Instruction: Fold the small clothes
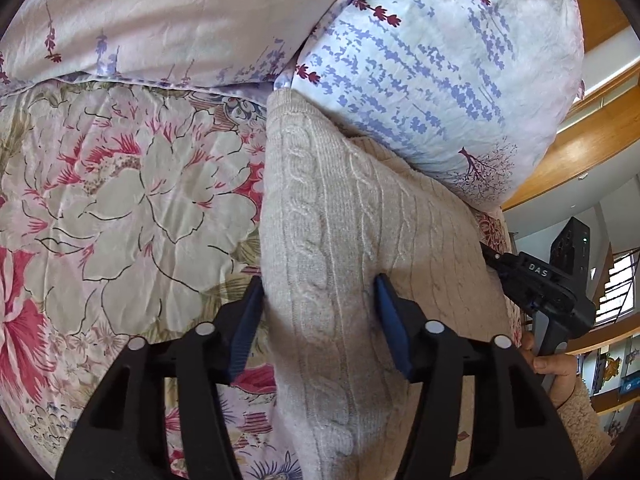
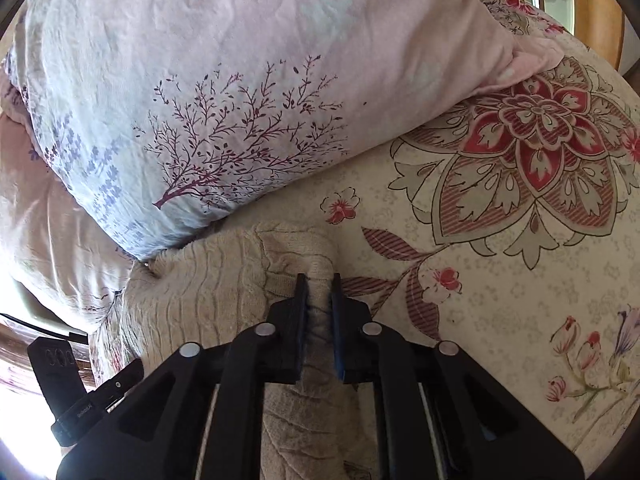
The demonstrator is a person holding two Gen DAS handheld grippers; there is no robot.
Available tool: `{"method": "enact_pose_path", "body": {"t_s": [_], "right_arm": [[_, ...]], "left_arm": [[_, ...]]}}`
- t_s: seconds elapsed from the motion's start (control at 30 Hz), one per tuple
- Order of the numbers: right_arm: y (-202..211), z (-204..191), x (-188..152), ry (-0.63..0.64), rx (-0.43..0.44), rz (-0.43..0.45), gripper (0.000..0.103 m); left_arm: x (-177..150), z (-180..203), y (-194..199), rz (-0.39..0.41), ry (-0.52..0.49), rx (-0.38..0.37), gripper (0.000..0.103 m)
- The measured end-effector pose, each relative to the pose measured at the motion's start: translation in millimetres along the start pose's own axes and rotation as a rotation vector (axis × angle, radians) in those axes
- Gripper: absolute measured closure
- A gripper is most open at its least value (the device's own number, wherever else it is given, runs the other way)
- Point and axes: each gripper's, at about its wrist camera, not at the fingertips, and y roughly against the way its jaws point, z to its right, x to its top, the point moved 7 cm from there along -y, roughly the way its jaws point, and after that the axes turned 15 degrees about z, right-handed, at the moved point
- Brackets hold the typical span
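A cream cable-knit sweater point(image 1: 340, 220) lies on the floral bed cover, its far end tucked against a pillow. My left gripper point(image 1: 318, 312) is open, its blue pads standing on either side of a raised fold of the knit. In the right wrist view the sweater point(image 2: 200, 292) is bunched, and my right gripper point(image 2: 319, 300) is shut on a pinch of its edge. The right gripper also shows in the left wrist view point(image 1: 532, 276) at the sweater's right side.
A lavender-print pillow point(image 1: 432, 80) presses on the sweater's far end; it also shows in the right wrist view point(image 2: 220, 100). A pink pillow point(image 1: 160, 16) lies far left. The floral quilt point(image 1: 100, 200) spreads left. Wooden rails point(image 1: 592, 148) stand at right.
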Motion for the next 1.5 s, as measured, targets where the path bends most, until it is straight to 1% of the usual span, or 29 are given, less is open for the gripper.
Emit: {"method": "enact_pose_path", "body": {"t_s": [0.03,0.07,0.1,0.2,0.27,0.33,0.37,0.4,0.47,0.5,0.53,0.6,0.67,0.73,0.77,0.8,0.87,0.97,1.03,1.17,1.23,1.37,1.47,1.5], "right_arm": [[5.4,-1.5,1.9,0.0,0.001,0.011,0.078],[14.9,-1.6,5.5,0.003,0.004,0.031,0.069],[20.8,-2.1,7.1,0.006,0.012,0.044,0.068],[48.1,-8.8,7.7,0.009,0.088,0.085,0.066],[62.0,-16.8,-1.7,0.014,0.167,0.074,0.065],[67.2,-24.2,-15.4,0.039,0.209,0.04,0.063],[67.8,-25.6,-21.9,0.052,0.223,0.021,0.059],[66.4,-27.5,-29.1,0.068,0.224,0.001,0.055],[58.1,-25.9,-44.0,0.1,0.191,-0.033,0.054],[53.3,-24.1,-47.9,0.1,0.171,-0.042,0.054],[47.6,-18.1,-53.2,0.09,0.145,-0.056,0.054],[39.8,-15.3,-58.5,0.064,0.128,-0.069,0.054],[44.2,-16.3,-55.0,0.044,0.14,-0.067,0.053],[53.7,-13.3,-46.1,0.017,0.174,-0.052,0.038],[57.9,-9.6,-40.5,-0.012,0.187,-0.042,0.024],[60.8,-4.8,-34.4,-0.043,0.197,-0.035,0.022],[61.7,7.9,-24.3,-0.115,0.219,-0.042,0.022],[50.5,19.0,-22.5,-0.202,0.244,-0.123,0.022],[43.4,24.0,-23.7,-0.227,0.252,-0.174,0.022],[30.3,14.2,-28.9,-0.229,0.284,-0.234,0.022],[25.2,7.3,-33.7,-0.208,0.297,-0.267,0.022],[17.5,-4.4,-33.2,-0.182,0.325,-0.306,0.022],[14.2,-13.2,-37.7,-0.143,0.36,-0.341,0.022],[12.2,-18.3,-40.2,-0.131,0.369,-0.348,0.024]], "left_arm": [[1.2,0.0,2.1,0.0,0.001,-0.004,0.043],[2.6,-0.4,5.8,0.003,-0.001,-0.009,0.043],[3.7,-2.7,12.6,0.004,-0.006,-0.013,0.042],[4.7,-4.1,21.6,0.005,-0.009,-0.02,0.042],[4.3,-5.4,25.9,0.005,-0.001,-0.028,0.041],[1.7,-5.2,27.8,0.0,0.007,-0.037,0.041],[0.1,-6.4,29.9,-0.002,0.004,-0.039,0.041],[-2.5,-6.1,29.4,-0.007,-0.004,-0.034,0.041],[-7.9,-7.0,24.7,-0.022,-0.007,-0.019,0.04],[-11.3,-8.6,22.4,-0.024,0.003,-0.018,0.037],[-14.1,-10.5,20.5,-0.024,0.014,-0.017,0.033],[-16.0,-13.5,18.6,-0.02,0.031,-0.022,0.031],[-15.9,-14.2,19.2,-0.027,0.038,-0.023,0.031],[-13.4,-15.5,23.4,-0.023,0.042,-0.039,0.033],[-12.1,-16.4,24.5,-0.024,0.045,-0.046,0.033],[-9.8,-17.3,25.6,-0.027,0.051,-0.053,0.033],[-7.4,-19.3,25.5,-0.031,0.066,-0.065,0.033],[-6.2,-23.9,25.4,-0.042,0.078,-0.086,0.033],[-5.4,-19.9,25.5,-0.049,0.074,-0.091,0.033],[-9.4,-13.8,22.5,-0.066,0.067,-0.098,0.034],[-11.0,-12.6,19.9,-0.075,0.072,-0.101,0.034],[-10.9,-9.5,11.9,-0.088,0.08,-0.112,0.034],[-11.1,-4.6,8.1,-0.093,0.067,-0.115,0.034],[-11.2,-3.2,7.2,-0.095,0.059,-0.115,0.035]]}}
